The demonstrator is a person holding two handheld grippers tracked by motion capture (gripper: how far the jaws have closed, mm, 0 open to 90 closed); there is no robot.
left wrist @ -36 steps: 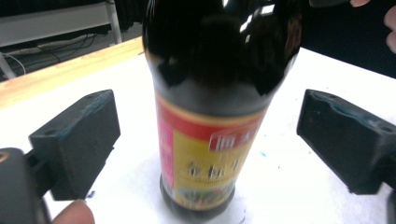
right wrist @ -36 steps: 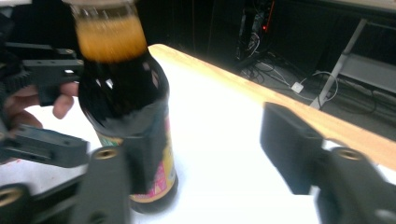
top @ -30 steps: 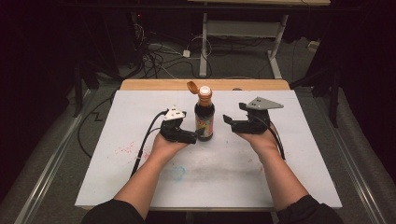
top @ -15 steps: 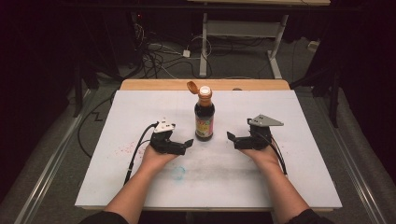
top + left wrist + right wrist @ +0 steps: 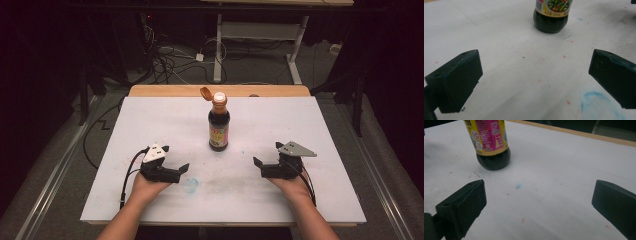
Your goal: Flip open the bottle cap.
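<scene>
Since the earlier frames both hands have drawn back from the bottle [image 5: 219, 123] toward the near edge and out to either side, leaving it standing alone; the right gripper's jaws have just been opening, with nothing between them.

In the high view the left gripper [image 5: 181, 170] sits at near left, resting low over the white table [image 5: 150, 120], jaws pointing right. The left gripper view shows what the high view cannot settle: the jaws stand spread wide with bare table between them, and a blue smudge [image 5: 596, 100] lies on the sheet by one jaw. Beyond the jaws stands the dark lower part of the bottle, well apart.

The bottle stands upright at the table's middle, slightly toward the far side, its orange flip cap [image 5: 206, 93] hinged open to the left. Only the high view shows that cap; the gripper views cut the bottle off at the label.

The right gripper [image 5: 259, 164] sits at near right, jaws pointing left toward the bottle, spread wide and empty in the right gripper view, which shows the label's pink back face and the wooden far edge [image 5: 574, 132] of the table.

Cables [image 5: 170, 55] and a desk frame [image 5: 260, 35] lie on the floor beyond. Nothing stands between either gripper and the bottle.
</scene>
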